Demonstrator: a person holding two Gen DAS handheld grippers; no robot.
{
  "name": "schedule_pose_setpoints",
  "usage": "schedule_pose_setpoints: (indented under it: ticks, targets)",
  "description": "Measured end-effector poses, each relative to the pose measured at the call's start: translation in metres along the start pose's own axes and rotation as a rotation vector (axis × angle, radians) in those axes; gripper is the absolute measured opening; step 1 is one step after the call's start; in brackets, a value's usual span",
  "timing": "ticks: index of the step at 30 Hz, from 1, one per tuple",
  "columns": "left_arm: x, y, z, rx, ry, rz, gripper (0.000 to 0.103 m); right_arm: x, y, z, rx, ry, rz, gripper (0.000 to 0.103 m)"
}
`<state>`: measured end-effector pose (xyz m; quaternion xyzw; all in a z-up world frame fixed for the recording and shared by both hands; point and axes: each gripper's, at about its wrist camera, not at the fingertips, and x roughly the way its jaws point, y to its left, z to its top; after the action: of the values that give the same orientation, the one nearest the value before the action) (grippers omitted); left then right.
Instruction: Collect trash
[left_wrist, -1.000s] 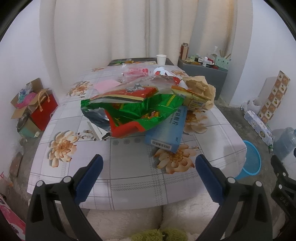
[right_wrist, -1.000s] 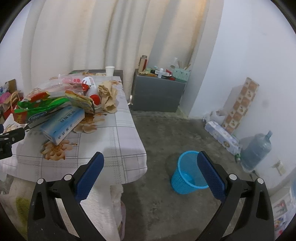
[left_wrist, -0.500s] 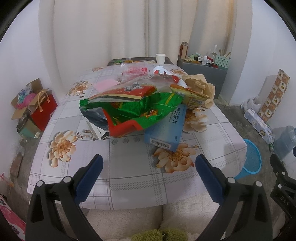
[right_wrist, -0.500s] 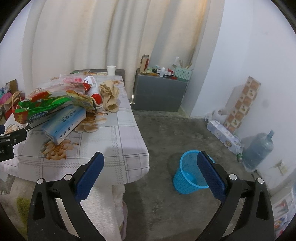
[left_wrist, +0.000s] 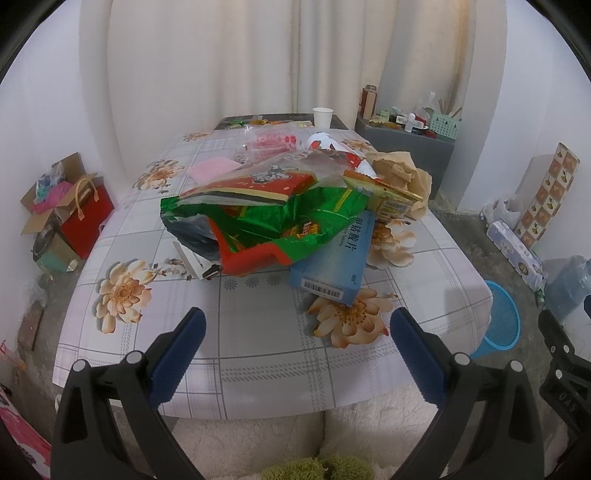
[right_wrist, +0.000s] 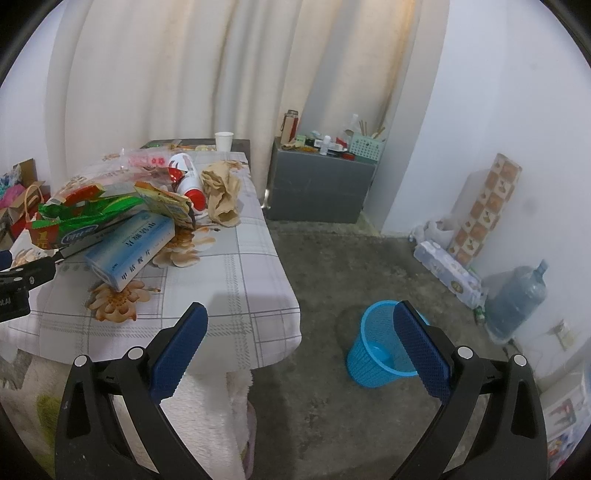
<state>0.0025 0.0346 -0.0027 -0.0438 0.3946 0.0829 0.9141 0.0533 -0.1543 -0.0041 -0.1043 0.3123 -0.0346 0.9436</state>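
My left tongs (left_wrist: 297, 345) are spread wide and hold nothing, hanging over the near edge of the counter (left_wrist: 258, 332) with its flowered, checked cloth. My right tongs (right_wrist: 299, 341) are spread just as wide and just as bare, off the counter's right corner and over the grey floor (right_wrist: 351, 258). Just beyond the left tongs lies the heap of trash: a blue box (left_wrist: 334, 264) with a barcode end facing me sits nearest, flat on the cloth, and a crumpled green and red snack bag (left_wrist: 273, 225) lies partly on top of it, mouth open toward the left. A clear wrapper with red print (left_wrist: 258, 181) rests on the bag's far side, and a yellow carton (left_wrist: 388, 195) leans on the box's far right end. To the right of that sits a wad of brown paper (left_wrist: 402, 173), touching the carton. Farther back on the cloth I see a red and white bottle (right_wrist: 188, 177) lying on its side, a pink sheet (left_wrist: 212, 171) and a clear packet with pink spots (left_wrist: 273, 140); a white paper cup (left_wrist: 322, 116) stands upright at the far end. On the floor to the right of the counter stands a blue mesh bin (right_wrist: 382, 350), upright, well apart from the heap; in the right view one of my right tongs' fingers (right_wrist: 421, 350) overlaps its rim. Against the far wall is a grey cabinet (right_wrist: 317, 188) with small clutter on top, and a water jug (right_wrist: 517, 299) stands by the right wall.
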Motion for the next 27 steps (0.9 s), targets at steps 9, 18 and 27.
schedule_pose_setpoints:
  ticks: [9, 18, 27]
  targets:
    - [0.000, 0.001, 0.000, 0.000, 0.000, 0.000, 0.098, 0.001, 0.003, 0.002, 0.000, 0.001, 0.003, 0.096]
    - [0.000, 0.001, 0.000, 0.000, 0.002, 0.000, 0.098, 0.001, 0.005, 0.002, 0.001, 0.002, 0.007, 0.096]
    - [0.001, 0.002, 0.001, 0.001, 0.000, -0.006, 0.098, 0.002, 0.011, 0.005, 0.027, -0.001, 0.026, 0.096]
